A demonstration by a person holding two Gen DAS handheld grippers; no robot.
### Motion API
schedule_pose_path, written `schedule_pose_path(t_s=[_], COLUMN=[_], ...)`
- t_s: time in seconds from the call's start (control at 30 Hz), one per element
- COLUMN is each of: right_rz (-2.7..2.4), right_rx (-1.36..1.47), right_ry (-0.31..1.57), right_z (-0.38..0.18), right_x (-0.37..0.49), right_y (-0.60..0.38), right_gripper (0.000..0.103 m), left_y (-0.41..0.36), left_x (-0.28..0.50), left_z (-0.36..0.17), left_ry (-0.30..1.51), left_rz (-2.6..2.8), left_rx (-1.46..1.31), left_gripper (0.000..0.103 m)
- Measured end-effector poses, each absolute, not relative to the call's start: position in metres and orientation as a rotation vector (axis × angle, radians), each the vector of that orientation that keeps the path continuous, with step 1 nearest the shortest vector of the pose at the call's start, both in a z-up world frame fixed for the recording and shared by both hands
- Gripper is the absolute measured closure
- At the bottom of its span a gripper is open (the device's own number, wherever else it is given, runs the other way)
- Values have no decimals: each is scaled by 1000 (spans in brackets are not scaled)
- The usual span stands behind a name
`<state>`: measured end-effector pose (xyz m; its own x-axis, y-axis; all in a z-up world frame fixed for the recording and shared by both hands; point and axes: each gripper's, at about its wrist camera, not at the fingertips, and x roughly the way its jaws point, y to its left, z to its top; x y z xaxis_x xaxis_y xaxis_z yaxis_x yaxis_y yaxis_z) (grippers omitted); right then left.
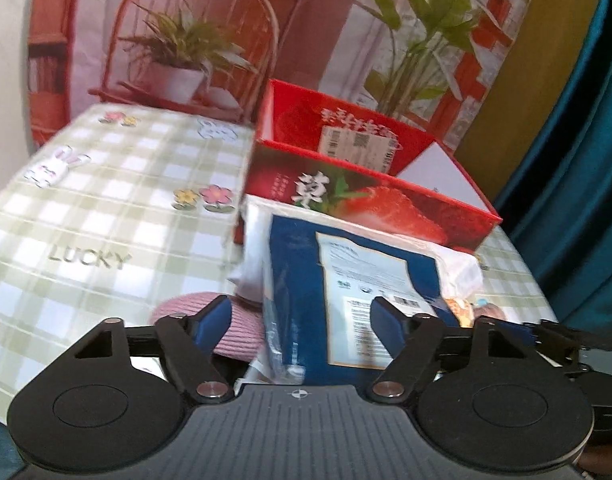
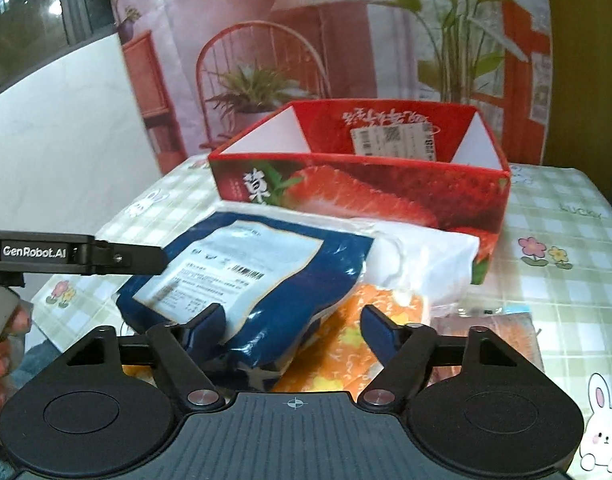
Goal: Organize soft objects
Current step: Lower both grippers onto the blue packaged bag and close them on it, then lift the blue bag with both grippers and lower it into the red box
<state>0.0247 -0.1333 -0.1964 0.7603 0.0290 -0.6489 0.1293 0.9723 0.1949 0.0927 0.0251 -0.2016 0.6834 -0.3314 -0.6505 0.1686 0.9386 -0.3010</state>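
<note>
Red strawberry box point(image 2: 358, 196) | tablecloth point(image 1: 85, 258): "LUCKY" | left gripper point(image 2: 45, 252): "GenRobot.AI"

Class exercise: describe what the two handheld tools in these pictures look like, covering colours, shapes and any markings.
Both the left tool and the right tool have a grey ribbed body, round black discs, black link arms with silver pivot pins and dark blue fingers. White "GenRobot.AI" lettering marks the left tool's side.

I am in a home, I think in a living or dining corner. My bench point(image 2: 566, 240) wears a green checked cloth with rabbits and flowers printed on it. Behind it hangs a printed backdrop point(image 2: 233, 20) showing a chair and plants. A teal curtain point(image 1: 586, 160) and a dark window point(image 2: 29, 4) stand at the sides.
</note>
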Motion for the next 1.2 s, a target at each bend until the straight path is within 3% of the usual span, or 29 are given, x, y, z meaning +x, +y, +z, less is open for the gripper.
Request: schedule_pose_path(t_s=[0.13, 0.53, 0.67, 0.8, 1.2], right_rz=[-27, 37, 41, 50, 79], right_rx=[263, 300, 305, 268, 199], right_ry=[729, 774, 768, 738, 592], right_z=[-200, -205, -203, -195, -150], right_x=[27, 32, 32, 31, 27], right_y=[-134, -132, -133, -129, -134], right_gripper=[33, 34, 45, 53, 54], left_y=[21, 17, 20, 15, 20], left_x=[94, 97, 98, 94, 91], left_z=[-207, -222, -224, -217, -167], left_ry=[793, 848, 851, 817, 639], left_rz=[-355, -378, -389, -412, -463], left_rx=[-245, -266, -297, -272, -308], left_gripper=[41, 41, 43, 45, 43])
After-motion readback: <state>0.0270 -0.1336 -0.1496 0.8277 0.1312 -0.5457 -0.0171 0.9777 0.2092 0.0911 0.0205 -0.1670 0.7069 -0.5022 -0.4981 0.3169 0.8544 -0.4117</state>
